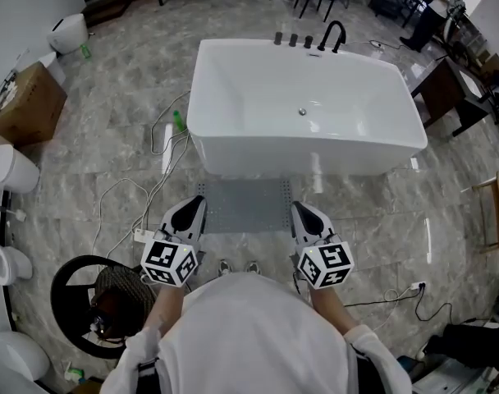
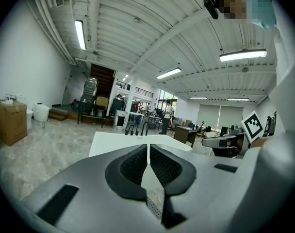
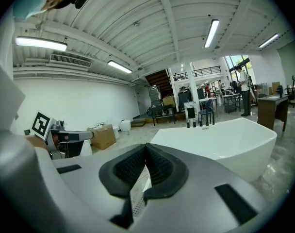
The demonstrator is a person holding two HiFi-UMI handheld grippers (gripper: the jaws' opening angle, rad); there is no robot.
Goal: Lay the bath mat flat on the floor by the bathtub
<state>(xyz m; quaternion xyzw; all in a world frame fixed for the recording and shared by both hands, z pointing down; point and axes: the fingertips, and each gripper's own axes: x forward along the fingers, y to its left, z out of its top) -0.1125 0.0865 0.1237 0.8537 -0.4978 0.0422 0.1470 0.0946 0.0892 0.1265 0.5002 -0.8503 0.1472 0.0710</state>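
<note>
A grey perforated bath mat is stretched between my two grippers, just in front of the white bathtub. My left gripper is shut on the mat's left edge and my right gripper on its right edge. In the left gripper view the jaws meet, and a thin dotted strip of mat shows between them, with the tub ahead. The right gripper view shows the same: the gripper is pinched on the mat's edge, with the tub to the right. Whether the mat touches the floor I cannot tell.
White cables and a power strip lie on the marble floor left of the mat, beside a green bottle. A cardboard box and toilets stand at the left. A black round seat is near my left arm.
</note>
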